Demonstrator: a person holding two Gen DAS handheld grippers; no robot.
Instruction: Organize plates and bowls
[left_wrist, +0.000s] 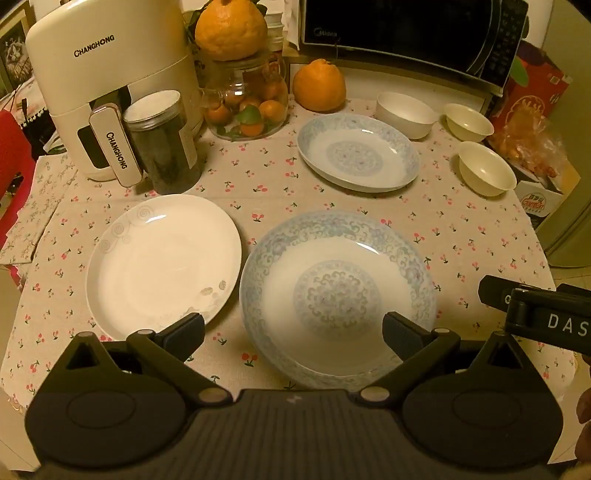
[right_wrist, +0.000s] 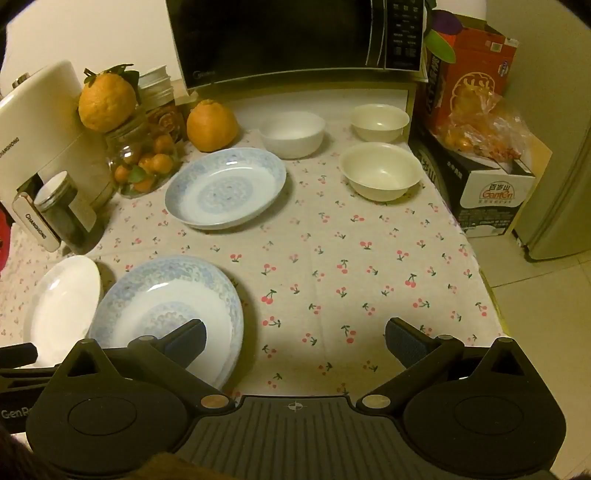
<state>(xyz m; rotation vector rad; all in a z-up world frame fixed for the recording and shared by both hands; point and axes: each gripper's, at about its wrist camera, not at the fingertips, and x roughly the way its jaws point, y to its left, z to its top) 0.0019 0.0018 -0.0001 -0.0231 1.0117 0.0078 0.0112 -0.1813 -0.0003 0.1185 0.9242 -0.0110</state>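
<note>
A blue-patterned plate (left_wrist: 336, 291) lies near the table's front, with a plain white plate (left_wrist: 162, 258) to its left. A second blue-patterned plate (left_wrist: 358, 151) lies farther back. Three bowls stand at the back right: a white bowl (left_wrist: 404, 112) and two cream bowls (left_wrist: 467, 122) (left_wrist: 485, 168). My left gripper (left_wrist: 293, 334) is open and empty above the near blue plate's front rim. My right gripper (right_wrist: 295, 338) is open and empty over bare cloth, right of the near blue plate (right_wrist: 166, 314). The far blue plate (right_wrist: 225, 186) and bowls (right_wrist: 291, 133) (right_wrist: 378, 122) (right_wrist: 380, 171) lie ahead.
A cream air fryer (left_wrist: 107, 85), a dark jar (left_wrist: 162, 144), a glass jar of oranges (left_wrist: 247, 99) and a loose orange (left_wrist: 319, 85) stand at the back left. A microwave (left_wrist: 410, 33) is behind. Boxes (right_wrist: 476, 147) sit off the table's right edge (right_wrist: 484, 280).
</note>
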